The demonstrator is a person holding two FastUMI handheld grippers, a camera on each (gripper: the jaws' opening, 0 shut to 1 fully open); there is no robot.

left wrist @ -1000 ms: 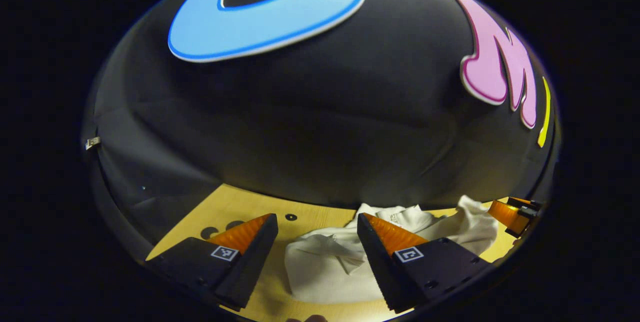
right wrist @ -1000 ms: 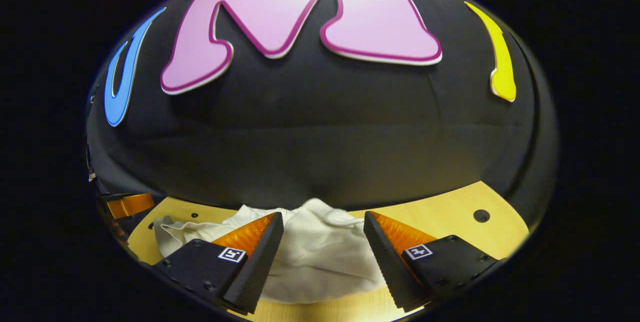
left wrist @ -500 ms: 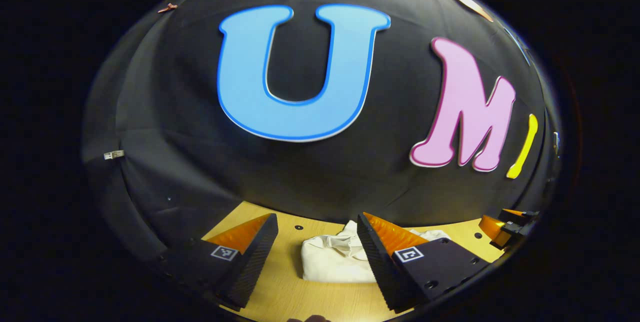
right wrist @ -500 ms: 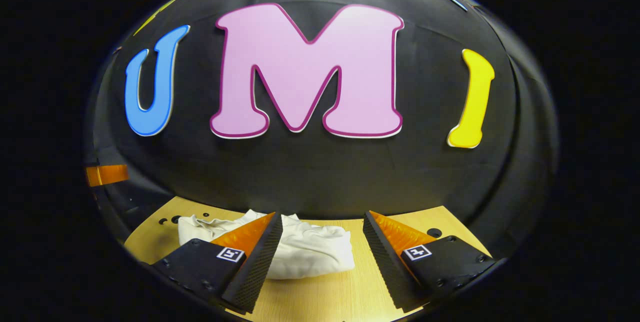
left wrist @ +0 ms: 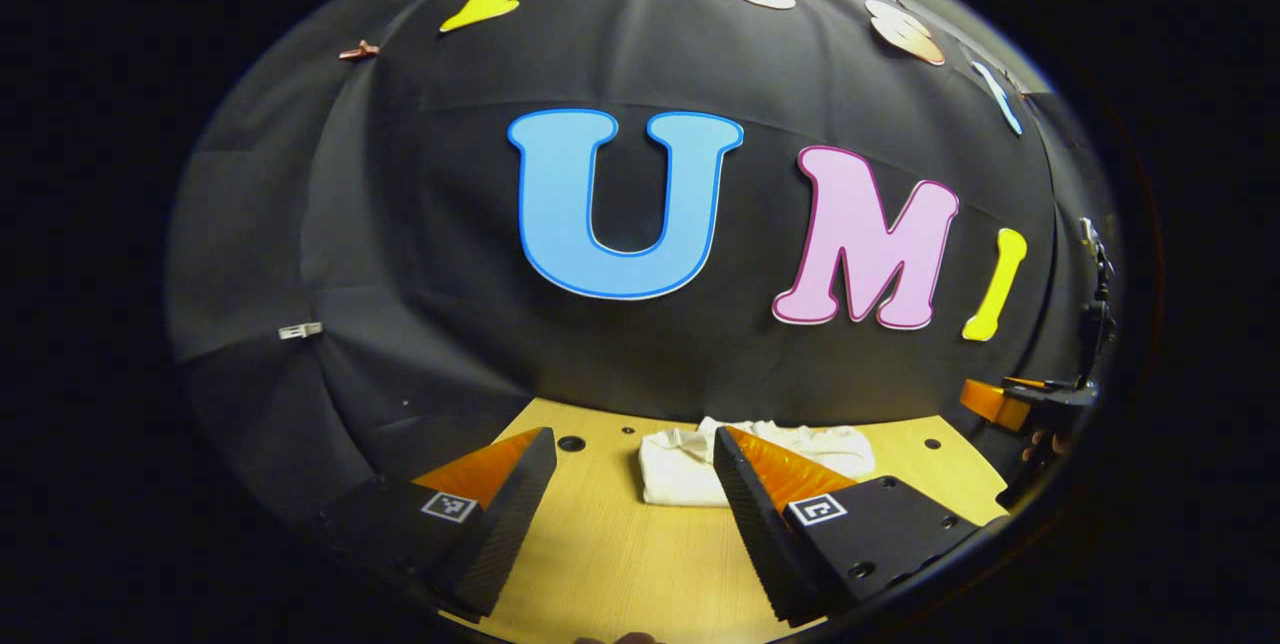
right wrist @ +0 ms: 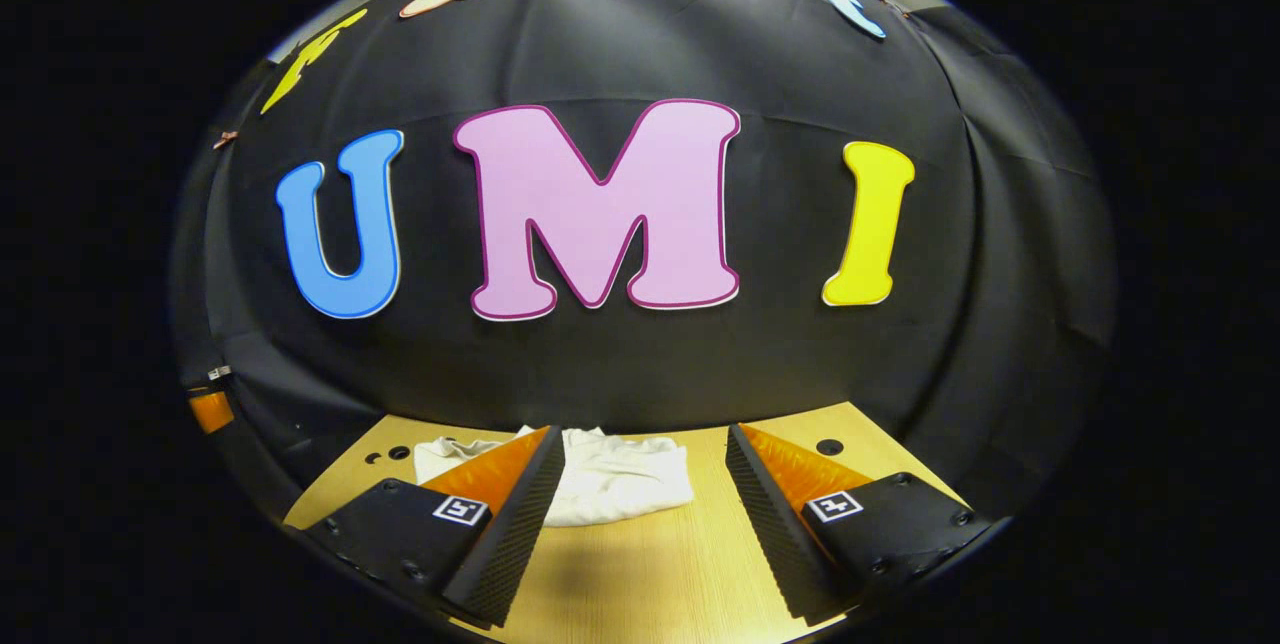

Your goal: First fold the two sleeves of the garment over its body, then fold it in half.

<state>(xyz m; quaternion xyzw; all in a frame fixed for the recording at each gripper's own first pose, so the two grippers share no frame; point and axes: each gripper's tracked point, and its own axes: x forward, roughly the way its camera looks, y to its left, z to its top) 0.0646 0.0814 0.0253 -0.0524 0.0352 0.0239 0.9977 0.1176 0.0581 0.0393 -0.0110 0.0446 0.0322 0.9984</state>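
A white garment (left wrist: 680,464) lies folded into a small bundle on the wooden table (left wrist: 610,564), close to the booth's back wall. In the left gripper view it sits beyond and between the fingers, partly hidden by the right-hand finger. My left gripper (left wrist: 635,464) is open and holds nothing. In the right gripper view the garment (right wrist: 620,479) lies left of centre, behind the left-hand finger. My right gripper (right wrist: 640,459) is open too, with nothing between its fingers. The right gripper (left wrist: 1010,404) also shows at the far right edge of the left gripper view.
The wooden table (right wrist: 650,574) has small round holes (right wrist: 829,446) near its back edge. Black cloth closes the booth behind and at both sides. Bare table lies between both grippers and the garment.
Both grippers have pulled back from the garment, which now looks smaller and farther off. Both stay open. The garment lies where it was.
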